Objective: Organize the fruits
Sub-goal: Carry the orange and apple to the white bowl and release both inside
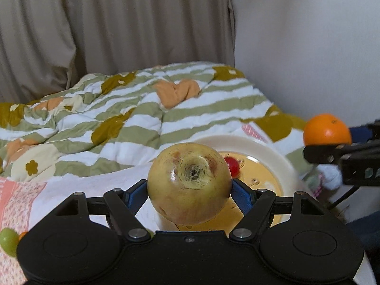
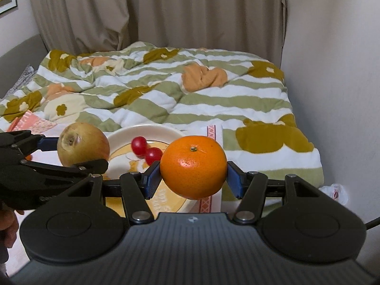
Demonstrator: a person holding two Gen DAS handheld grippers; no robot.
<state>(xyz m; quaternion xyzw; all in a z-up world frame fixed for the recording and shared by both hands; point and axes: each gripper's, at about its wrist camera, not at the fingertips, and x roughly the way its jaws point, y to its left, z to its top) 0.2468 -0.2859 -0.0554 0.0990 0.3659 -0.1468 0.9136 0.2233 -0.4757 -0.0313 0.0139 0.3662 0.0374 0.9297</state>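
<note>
Two small red cherry tomatoes (image 2: 146, 149) already lie on the cream round plate (image 2: 123, 134), while a yellowish round apple (image 1: 188, 182), clamped by the left gripper (image 1: 189, 191), and a round orange mandarin (image 2: 193, 166), clamped by the right gripper (image 2: 193, 178), are held above it at nine and three o'clock, not yet set down.

Showing yellow-green skin with brown blotches on the apple (image 1: 189, 183). Glowing bright orange on the mandarin (image 2: 193, 167), tiny dark stem dot on top. Shining glossy red on two cherry tomatoes (image 2: 146, 150). Sitting cream-white at the plate (image 2: 123, 135) rim, yellow-orange printed centre. Running sage-green and white stripes across the quilt (image 2: 166, 87), with olive and peach flower shapes. Hanging plain beige as the curtain (image 2: 166, 11). Wearing black frames and blue pads on both grippers. Peeking pale green, a small round fruit (image 1: 8, 241) at the edge.
</note>
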